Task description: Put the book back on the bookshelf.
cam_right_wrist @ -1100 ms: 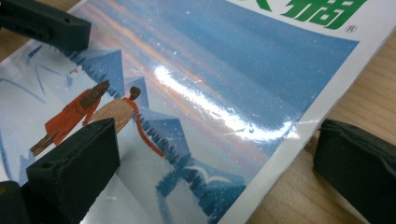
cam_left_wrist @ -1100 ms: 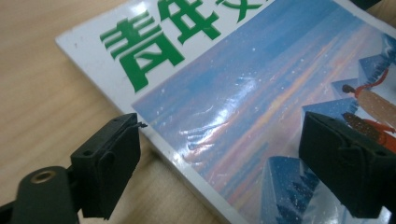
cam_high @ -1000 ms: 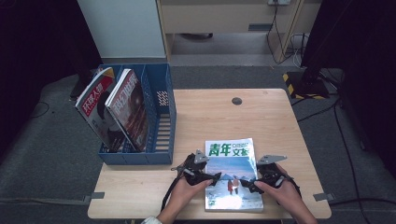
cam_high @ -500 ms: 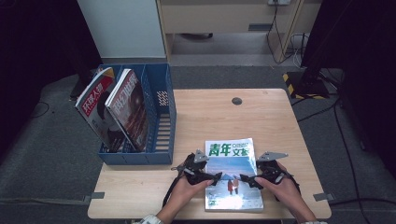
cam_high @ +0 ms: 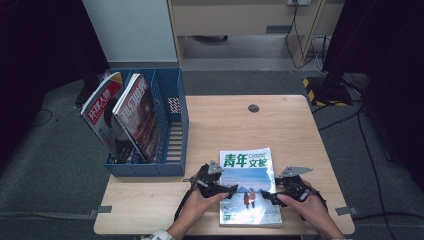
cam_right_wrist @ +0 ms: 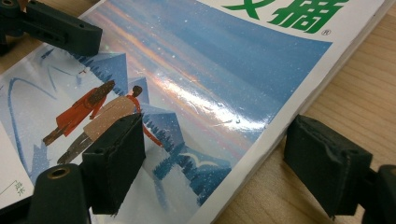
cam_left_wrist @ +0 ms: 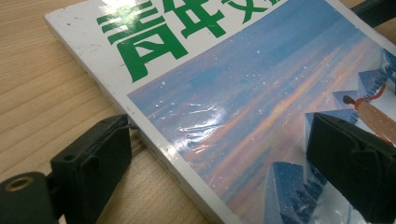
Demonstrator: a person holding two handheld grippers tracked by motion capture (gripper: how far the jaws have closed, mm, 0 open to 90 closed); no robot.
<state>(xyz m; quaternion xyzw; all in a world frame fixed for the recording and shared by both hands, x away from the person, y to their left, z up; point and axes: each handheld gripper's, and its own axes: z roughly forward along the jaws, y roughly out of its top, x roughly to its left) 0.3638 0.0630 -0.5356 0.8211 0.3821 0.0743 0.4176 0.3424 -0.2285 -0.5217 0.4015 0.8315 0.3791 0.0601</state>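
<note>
A magazine [cam_high: 247,172] with green title characters and a snowy blue cover lies flat near the table's front edge. My left gripper [cam_high: 224,189] is open at its left edge. In the left gripper view the gripper [cam_left_wrist: 219,172] straddles that edge of the magazine [cam_left_wrist: 243,93], with one jaw on the wood and the other over the cover. My right gripper [cam_high: 270,195] is open at the right edge. In the right gripper view the gripper [cam_right_wrist: 219,163] straddles the right edge of the magazine [cam_right_wrist: 196,70] the same way. A jaw of the left gripper [cam_right_wrist: 60,28] rests on the cover farther off.
A blue file rack [cam_high: 172,125] stands on the table's left side and holds two leaning magazines [cam_high: 102,115] [cam_high: 140,117]. A round cable hole [cam_high: 254,108] sits at the back of the wooden table [cam_high: 280,125]. Cables lie on the floor at the right.
</note>
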